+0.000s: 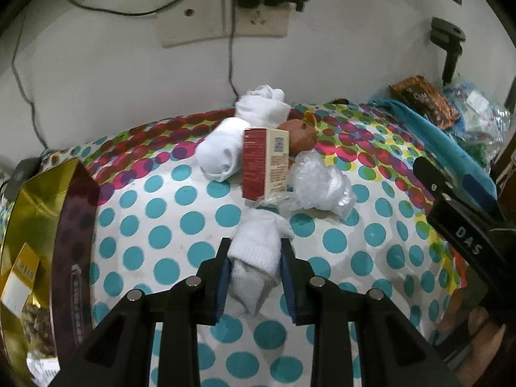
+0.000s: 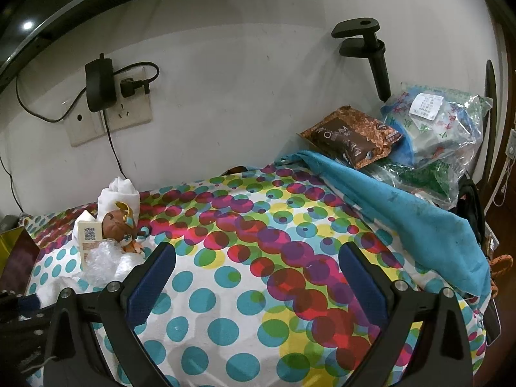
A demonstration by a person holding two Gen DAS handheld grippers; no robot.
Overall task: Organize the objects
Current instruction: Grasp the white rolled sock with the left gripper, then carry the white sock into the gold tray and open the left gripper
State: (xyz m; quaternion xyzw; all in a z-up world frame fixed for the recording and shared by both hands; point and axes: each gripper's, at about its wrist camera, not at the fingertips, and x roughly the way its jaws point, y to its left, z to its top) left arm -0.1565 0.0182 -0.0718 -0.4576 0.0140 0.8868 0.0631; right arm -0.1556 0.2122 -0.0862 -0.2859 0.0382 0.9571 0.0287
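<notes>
Your left gripper [image 1: 254, 251] is clamped on a rolled white sock [image 1: 254, 258] at lower centre of the left wrist view; the pads cover its sides, and its lower end is tucked behind the fingers. Above it, the red box [image 1: 264, 164] hides part of a brown toy [image 1: 301, 137], whose shape is hard to read, and crumpled clear plastic [image 1: 319, 183] blurs what lies beneath. Two more white sock rolls [image 1: 222, 151] sit behind. The gold box [image 1: 42, 242] is cut off at the left edge. Your right gripper [image 2: 258, 277] hangs released over the dotted cloth [image 2: 245, 225], nothing between its fingers.
</notes>
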